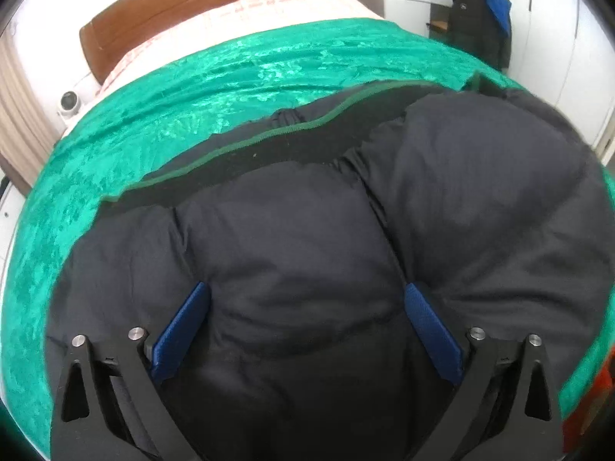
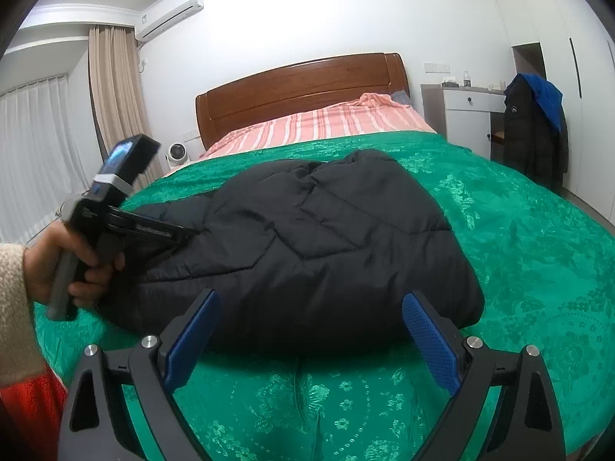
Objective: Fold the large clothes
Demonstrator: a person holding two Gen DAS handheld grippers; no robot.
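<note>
From the left wrist, the left gripper [image 1: 307, 322] hangs spread wide over the black puffer jacket [image 1: 326, 230] on the green bedspread [image 1: 230, 73].

From the right wrist, the right gripper [image 2: 311, 330] gapes wide at the bed's foot edge; jacket mid-bed, wooden headboard [image 2: 300, 88] and curtains [image 2: 115, 100] beyond.

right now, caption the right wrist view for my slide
Open right hand-held gripper faces a folded black quilted puffer jacket on a green patterned bedspread.

Matt quilted black jacket [image 2: 307, 238] on glossy green bedspread [image 2: 519, 249]
</note>
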